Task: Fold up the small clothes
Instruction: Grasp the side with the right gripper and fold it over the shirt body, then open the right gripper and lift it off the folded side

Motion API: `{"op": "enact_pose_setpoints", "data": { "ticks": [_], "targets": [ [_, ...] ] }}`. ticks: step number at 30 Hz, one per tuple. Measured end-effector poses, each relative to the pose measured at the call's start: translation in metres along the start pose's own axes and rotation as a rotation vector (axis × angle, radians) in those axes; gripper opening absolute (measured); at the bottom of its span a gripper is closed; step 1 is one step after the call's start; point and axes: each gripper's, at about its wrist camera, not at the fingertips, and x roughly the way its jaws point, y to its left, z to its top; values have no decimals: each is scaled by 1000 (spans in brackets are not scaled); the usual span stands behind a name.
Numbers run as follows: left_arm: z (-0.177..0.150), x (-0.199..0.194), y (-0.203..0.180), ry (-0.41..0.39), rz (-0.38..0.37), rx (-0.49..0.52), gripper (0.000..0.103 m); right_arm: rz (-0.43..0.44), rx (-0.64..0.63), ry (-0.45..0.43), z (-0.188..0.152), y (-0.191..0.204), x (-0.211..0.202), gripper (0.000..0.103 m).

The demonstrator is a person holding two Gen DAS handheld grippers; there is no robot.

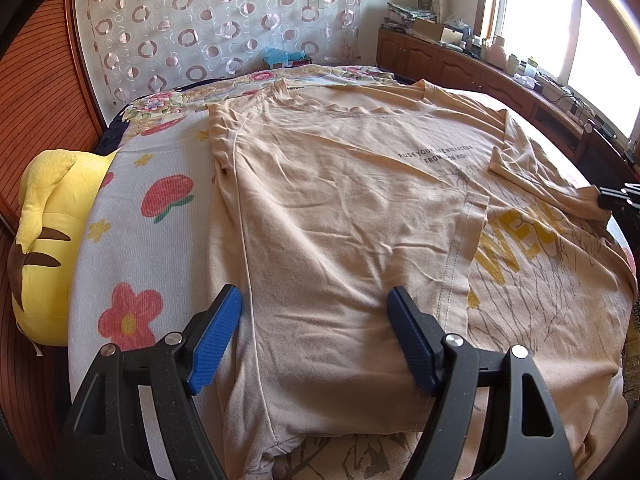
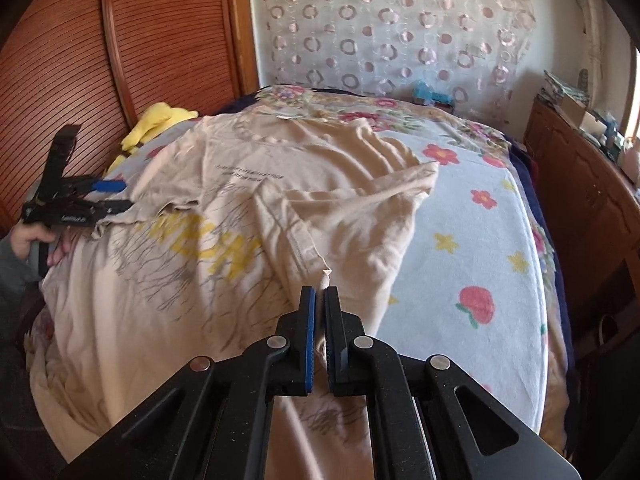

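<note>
A peach t-shirt [image 1: 340, 208] with yellow lettering lies spread on the bed, its left side folded over the front. My left gripper [image 1: 315, 293] hovers open over that folded part near the hem, with both blue pads [image 1: 218, 336] apart and nothing pinched. In the right wrist view the left gripper [image 2: 120, 197] sits at the shirt's [image 2: 224, 184] far left edge, held by a hand [image 2: 36, 240]. My right gripper [image 2: 320, 290] is shut on a pinch of the shirt's right sleeve edge, and a tip of cloth sticks out past the pads. The right gripper [image 1: 616, 196] shows at the far right.
A white flowered blanket [image 1: 152, 240] covers the bed. A yellow plush toy [image 1: 44, 232] lies at its left edge against a wooden slatted door [image 2: 80, 60]. A wooden cabinet [image 1: 460, 60] with clutter runs along the window on the right. A blue packet [image 1: 280, 56] sits at the bed's head.
</note>
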Motion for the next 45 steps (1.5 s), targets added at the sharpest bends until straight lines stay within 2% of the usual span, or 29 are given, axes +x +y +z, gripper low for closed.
{"op": "enact_pose_setpoints", "data": {
  "ticks": [8, 11, 14, 16, 18, 20, 27, 32, 36, 41, 45],
  "targets": [
    [0, 0, -1, 0, 0, 0, 76, 68, -29, 50, -17, 13, -8, 4],
    [0, 0, -1, 0, 0, 0, 76, 78, -29, 77, -15, 14, -7, 6],
    [0, 0, 0, 0, 0, 0, 76, 81, -32, 62, -9, 14, -10, 8],
    [0, 0, 0, 0, -1, 0, 76, 73, -24, 37, -1, 13, -11, 15],
    [0, 0, 0, 0, -1, 0, 76, 41, -19, 14, 11, 10, -9, 28],
    [0, 0, 0, 0, -1, 0, 76, 31, -24, 7, 22, 10, 1, 31],
    [0, 0, 0, 0, -1, 0, 76, 67, -13, 81, 65, 6, 68, 31],
    [0, 0, 0, -1, -1, 0, 76, 71, 14, 152, 78, 3, 106, 31],
    [0, 0, 0, 0, -1, 0, 76, 139, 43, 165, 85, 6, 110, 31],
    [0, 0, 0, 0, -1, 0, 76, 247, -2, 158, 84, 34, 101, 31],
    [0, 0, 0, 0, -1, 0, 76, 251, -35, 117, 86, 48, 88, 31]
  ]
}}
